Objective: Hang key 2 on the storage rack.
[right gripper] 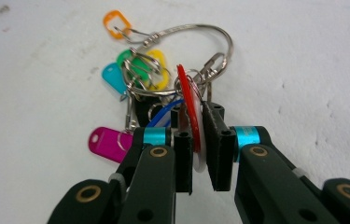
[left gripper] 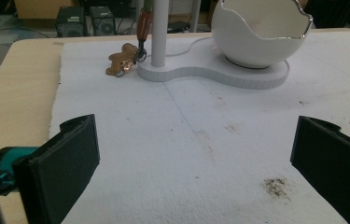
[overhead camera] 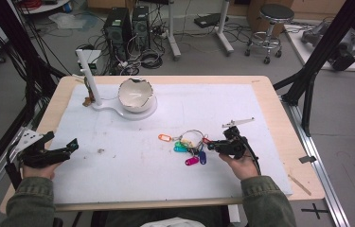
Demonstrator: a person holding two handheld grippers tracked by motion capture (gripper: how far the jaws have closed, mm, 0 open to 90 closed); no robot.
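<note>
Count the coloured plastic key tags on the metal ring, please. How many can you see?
7. Orange tag farthest; green, yellow and cyan clustered; blue beside the red tag clamped in the right tool; magenta nearest left. Others may be hidden.

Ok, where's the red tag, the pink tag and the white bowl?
red tag (right gripper: 187,100), right gripper view, its upper edge above the pads.
pink tag (right gripper: 105,141), right gripper view, its flat face.
white bowl (left gripper: 256,44), left gripper view, its outer wall.
</note>
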